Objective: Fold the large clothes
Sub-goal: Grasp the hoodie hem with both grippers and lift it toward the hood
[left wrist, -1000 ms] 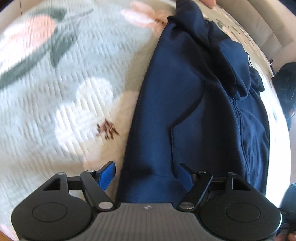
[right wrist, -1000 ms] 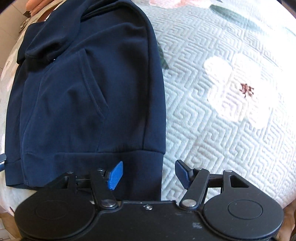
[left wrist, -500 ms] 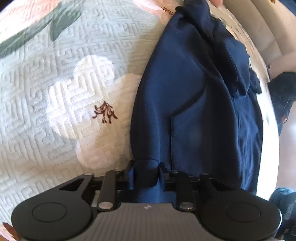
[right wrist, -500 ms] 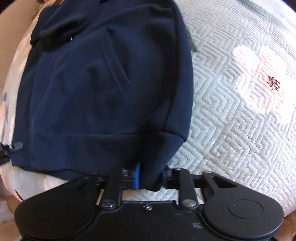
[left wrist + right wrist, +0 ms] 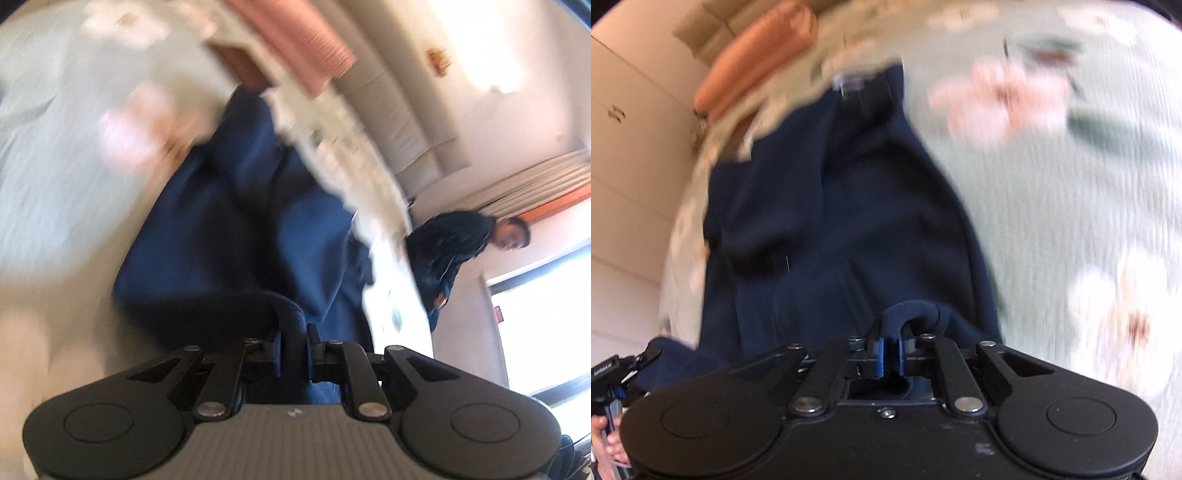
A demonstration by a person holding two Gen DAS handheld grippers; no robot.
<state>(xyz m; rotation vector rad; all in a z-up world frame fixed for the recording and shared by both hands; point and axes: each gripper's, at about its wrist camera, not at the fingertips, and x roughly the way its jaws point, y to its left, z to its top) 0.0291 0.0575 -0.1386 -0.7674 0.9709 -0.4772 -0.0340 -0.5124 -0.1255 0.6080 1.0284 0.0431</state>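
Note:
A navy blue hoodie (image 5: 229, 229) lies lengthwise on a quilted floral bedspread (image 5: 55, 155); both views are motion-blurred. My left gripper (image 5: 293, 350) is shut on the hoodie's bottom hem, which bulges up between the fingers. My right gripper (image 5: 890, 354) is shut on the other bottom corner of the hoodie (image 5: 831, 229), lifted off the bedspread (image 5: 1071, 203). The left gripper also shows at the lower left of the right wrist view (image 5: 613, 373).
A pink bolster pillow (image 5: 295, 40) lies at the head of the bed, also in the right wrist view (image 5: 753, 55). A person in dark clothes (image 5: 454, 240) stands beyond the bed's right edge near a bright window (image 5: 546, 325). Beige wardrobe doors (image 5: 624, 147) stand at left.
Both grippers, open over the hem a second ago, closed on it and have swung up and toward the head of the bed, lifting the hem; the room has come into view.

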